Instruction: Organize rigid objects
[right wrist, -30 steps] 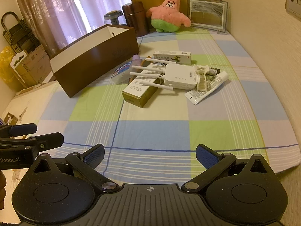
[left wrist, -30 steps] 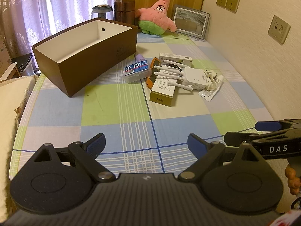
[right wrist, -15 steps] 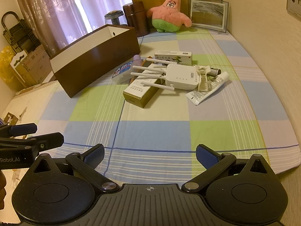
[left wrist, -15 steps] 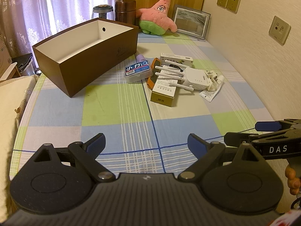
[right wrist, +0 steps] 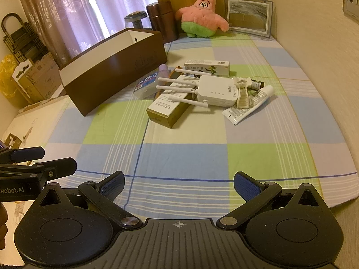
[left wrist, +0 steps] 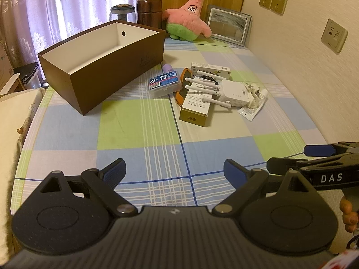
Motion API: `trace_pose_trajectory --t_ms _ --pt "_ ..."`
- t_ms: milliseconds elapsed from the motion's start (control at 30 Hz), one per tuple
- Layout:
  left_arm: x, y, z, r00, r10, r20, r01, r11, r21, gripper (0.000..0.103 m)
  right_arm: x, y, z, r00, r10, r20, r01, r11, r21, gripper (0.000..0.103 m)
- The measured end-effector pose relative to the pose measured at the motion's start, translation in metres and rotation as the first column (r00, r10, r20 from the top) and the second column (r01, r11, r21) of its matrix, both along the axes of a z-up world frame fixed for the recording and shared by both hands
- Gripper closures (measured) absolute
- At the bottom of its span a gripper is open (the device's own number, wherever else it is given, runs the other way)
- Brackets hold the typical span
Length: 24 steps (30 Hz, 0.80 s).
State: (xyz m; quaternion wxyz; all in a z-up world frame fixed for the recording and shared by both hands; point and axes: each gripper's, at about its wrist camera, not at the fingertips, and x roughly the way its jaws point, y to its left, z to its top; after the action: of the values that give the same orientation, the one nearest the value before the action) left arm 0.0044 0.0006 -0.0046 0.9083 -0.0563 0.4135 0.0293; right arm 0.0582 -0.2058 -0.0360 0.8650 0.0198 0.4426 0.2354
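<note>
grippers edging toward the pile

clutter is sitting slightly nearer in both views than a second ago, so both arms are creeping forward. left gripper [left wrist: 174, 170] and right gripper [right wrist: 178, 182] are both hanging wide open, holding nothing. white router [right wrist: 216, 90] is lying atop the gold box [right wrist: 167, 112], just beside the empty brown bin [left wrist: 101, 67]. sorting is not yet starting.
</note>
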Motion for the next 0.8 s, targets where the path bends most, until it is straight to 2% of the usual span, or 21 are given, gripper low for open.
trace_pose_trajectory --t_ms 633,800 --pt "0.000 0.000 -0.001 1.000 -0.001 -0.003 0.001 1.000 0.002 0.011 -0.001 -0.002 -0.001 1.000 -0.005 -0.008 0.005 1.000 0.001 0.002" --pt "0.001 0.000 -0.003 1.000 -0.003 -0.006 0.003 1.000 0.003 0.011 0.011 -0.003 0.000 1.000 -0.004 -0.015 0.004 1.000 0.002 0.002"
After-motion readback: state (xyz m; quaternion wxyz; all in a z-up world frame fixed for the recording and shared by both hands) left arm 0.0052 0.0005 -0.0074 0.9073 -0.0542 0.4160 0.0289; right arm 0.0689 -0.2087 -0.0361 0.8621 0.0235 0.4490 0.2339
